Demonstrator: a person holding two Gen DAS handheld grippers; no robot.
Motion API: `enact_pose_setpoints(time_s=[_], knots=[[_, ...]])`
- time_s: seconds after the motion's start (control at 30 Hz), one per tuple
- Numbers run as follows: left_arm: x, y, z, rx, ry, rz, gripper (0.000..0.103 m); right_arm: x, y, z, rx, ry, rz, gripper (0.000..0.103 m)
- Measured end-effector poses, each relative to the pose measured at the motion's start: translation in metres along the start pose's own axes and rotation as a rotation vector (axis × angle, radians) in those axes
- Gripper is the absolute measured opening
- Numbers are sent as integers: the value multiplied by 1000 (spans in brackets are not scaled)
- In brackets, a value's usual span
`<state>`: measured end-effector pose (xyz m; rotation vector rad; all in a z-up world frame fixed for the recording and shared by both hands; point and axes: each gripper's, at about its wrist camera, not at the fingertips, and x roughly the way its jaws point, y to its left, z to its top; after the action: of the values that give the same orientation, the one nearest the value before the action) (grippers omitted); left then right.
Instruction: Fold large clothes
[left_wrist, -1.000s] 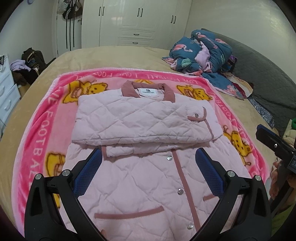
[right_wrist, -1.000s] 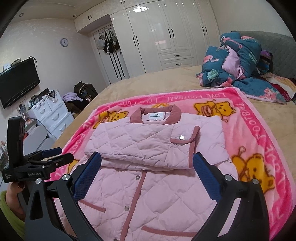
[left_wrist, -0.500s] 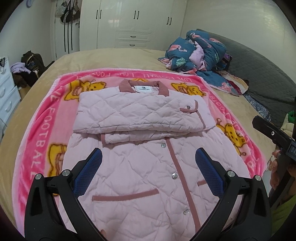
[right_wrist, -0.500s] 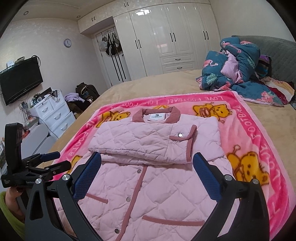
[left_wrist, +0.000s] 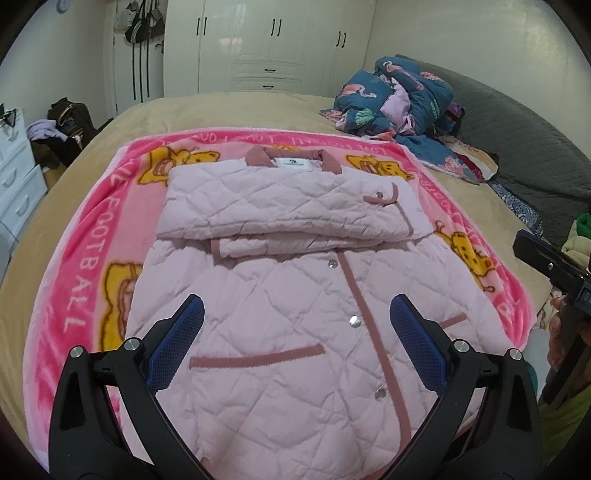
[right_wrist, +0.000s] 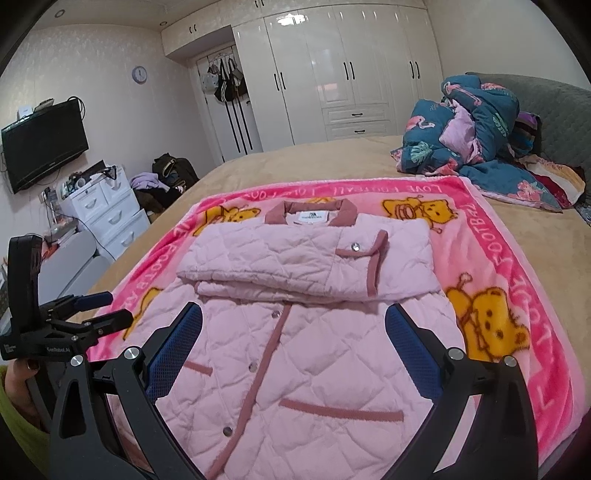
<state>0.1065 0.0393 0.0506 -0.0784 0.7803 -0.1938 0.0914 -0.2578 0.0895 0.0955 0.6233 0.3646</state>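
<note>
Room: bedroom with white wardrobes (right_wrist: 332, 74) along the far wall and a tan bed (left_wrist: 221, 110) spread with a pink bear-print blanket (left_wrist: 85, 258).
Left gripper (left_wrist: 295, 332): jaws spread wide, holding nothing; its blue pads (left_wrist: 173, 343) hang above the lower half of the jacket, apart from the cloth.
Right gripper (right_wrist: 293, 339): jaws likewise spread wide and empty, poised over the lower front of the jacket; in the left view its black body shows at the right edge.
Pink quilted jacket (left_wrist: 295, 350): lies flat on the blanket, directly beneath and ahead of both grippers, snaps closed, collar at the far end, both sleeves folded across the chest in a stacked band just beyond the fingertips.
Hem: near edge lies below the grippers, partly hidden by their arms.
Change from earlier frames: both grippers have drawn back toward the person; more of the jacket's lower front and pocket trim now shows between the jaws, and the sleeve band sits farther ahead. The jacket itself has not shifted.
Beyond the jacket: a heap of blue flamingo-print bedding (right_wrist: 476, 136) far right of the grippers.
Left of the grippers: white drawers (right_wrist: 107, 218) and a wall-mounted television (right_wrist: 44, 144).
</note>
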Motion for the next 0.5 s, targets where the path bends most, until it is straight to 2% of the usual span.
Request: enact_pose_setpoints(time_s=[0.27,0.5], knots=[[8,15,-26,-19,41,35,95,0,-18,-26,9,49,-49,99],[16,33,-50,-42,79,85,95,6,-50,-57,48,117,-109,99]])
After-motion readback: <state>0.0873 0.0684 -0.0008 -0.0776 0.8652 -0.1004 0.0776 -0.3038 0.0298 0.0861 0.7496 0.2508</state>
